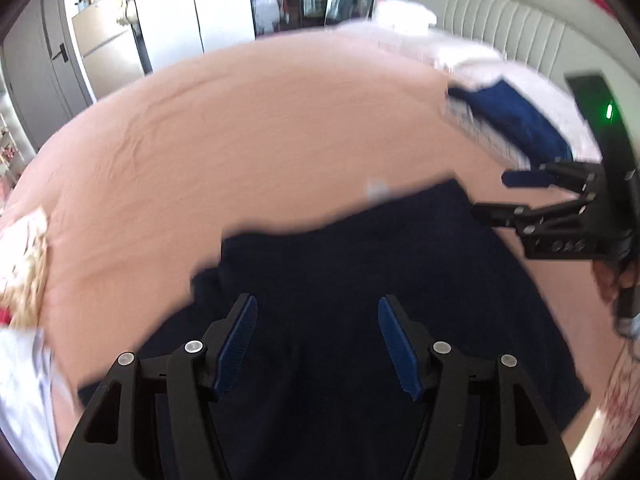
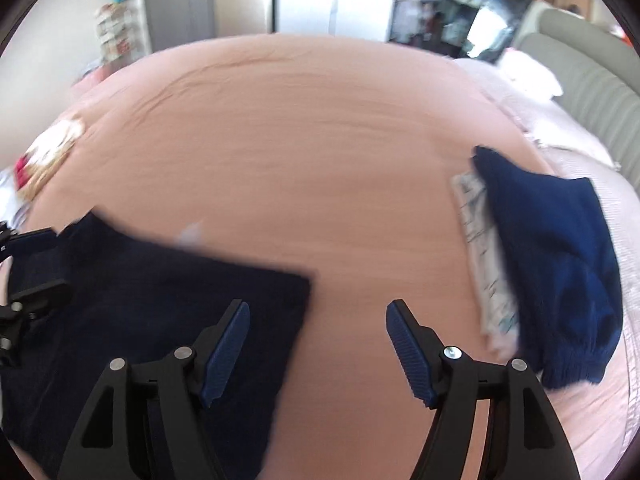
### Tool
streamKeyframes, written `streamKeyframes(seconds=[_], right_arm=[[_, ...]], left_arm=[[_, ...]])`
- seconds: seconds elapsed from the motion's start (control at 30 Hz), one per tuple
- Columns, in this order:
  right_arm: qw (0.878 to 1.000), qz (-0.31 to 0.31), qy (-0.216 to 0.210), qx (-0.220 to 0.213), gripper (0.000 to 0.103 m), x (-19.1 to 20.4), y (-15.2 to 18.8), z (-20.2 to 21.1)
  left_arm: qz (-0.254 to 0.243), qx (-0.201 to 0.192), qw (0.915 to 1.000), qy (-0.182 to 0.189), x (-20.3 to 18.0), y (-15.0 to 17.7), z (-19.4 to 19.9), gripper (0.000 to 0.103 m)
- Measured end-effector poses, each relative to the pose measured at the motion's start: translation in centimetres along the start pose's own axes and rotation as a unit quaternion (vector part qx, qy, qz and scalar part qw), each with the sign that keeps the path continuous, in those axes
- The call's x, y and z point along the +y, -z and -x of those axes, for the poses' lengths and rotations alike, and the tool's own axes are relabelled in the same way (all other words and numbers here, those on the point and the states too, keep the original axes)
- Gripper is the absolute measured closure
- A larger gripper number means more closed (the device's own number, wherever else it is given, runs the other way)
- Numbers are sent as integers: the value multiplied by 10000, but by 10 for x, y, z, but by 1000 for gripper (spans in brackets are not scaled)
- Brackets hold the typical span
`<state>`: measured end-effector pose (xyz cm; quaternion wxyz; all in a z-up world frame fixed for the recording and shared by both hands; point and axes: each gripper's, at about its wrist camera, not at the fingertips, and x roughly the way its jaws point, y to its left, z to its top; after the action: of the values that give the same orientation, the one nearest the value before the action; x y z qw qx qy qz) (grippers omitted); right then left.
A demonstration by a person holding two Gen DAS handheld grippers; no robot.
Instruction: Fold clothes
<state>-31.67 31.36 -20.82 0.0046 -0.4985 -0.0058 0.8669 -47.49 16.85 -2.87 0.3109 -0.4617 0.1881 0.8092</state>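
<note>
a: left wrist view, what's nearest?
b: left tool [image 1: 318,340] released, ribbed blue pads over a flat navy garment [image 1: 340,280] on the peach bed sheet [image 1: 240,128].
a: right tool [image 2: 318,346]?
b: released too; beyond, a rumpled blue knit [image 2: 556,248] on a folded pale garment [image 2: 480,248].

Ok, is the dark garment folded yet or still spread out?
Folded at least once: the dark garment lies as a flat rectangle with straight edges on the bed.

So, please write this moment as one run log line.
left tool: open, empty | right tool: open, empty | dark navy cloth garment: flat on pink bedsheet
</note>
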Motion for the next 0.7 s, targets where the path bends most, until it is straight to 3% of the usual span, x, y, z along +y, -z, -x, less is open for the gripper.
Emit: streamKeyframes(seconds=[0.07, 0.13, 0.27, 0.33, 0.4, 0.47, 0.5, 0.57, 0.6, 0.7], right_arm=[[9983, -80, -435, 383, 32, 18, 11, -2], [9963, -64, -529, 669, 32, 34, 35, 4], [9985, 181, -102, 506, 31, 47, 67, 28], [9990, -3, -109, 432, 31, 44, 72, 42], [9991, -186, -116, 358, 31, 42, 77, 56], [9988, -297, -98, 373, 31, 40, 84, 66], [9983, -227, -47, 536, 31, 42, 91, 63], [9962, -87, 54, 861, 30, 45, 105, 59], [9953, -63, 62, 968, 30, 46, 109, 60], [9959, -203, -234, 846, 30, 41, 99, 79]], left_arm=[[65, 399, 9992, 20, 9, 23, 5, 42], [142, 671, 9976, -9, 17, 43, 11, 42], [217, 665, 9975, -120, 28, 60, 24, 41], [375, 415, 9981, -263, 38, 56, 42, 42], [509, 100, 9985, -148, 45, 54, 60, 41], [595, 202, 9980, -76, 57, 86, 74, 41], [605, 395, 9973, -158, 60, 91, 69, 41], [629, 882, 9936, -333, 6, 91, 22, 41], [689, 908, 9929, -348, 15, 93, 21, 41], [865, 293, 9957, -183, 50, 75, 39, 41]])
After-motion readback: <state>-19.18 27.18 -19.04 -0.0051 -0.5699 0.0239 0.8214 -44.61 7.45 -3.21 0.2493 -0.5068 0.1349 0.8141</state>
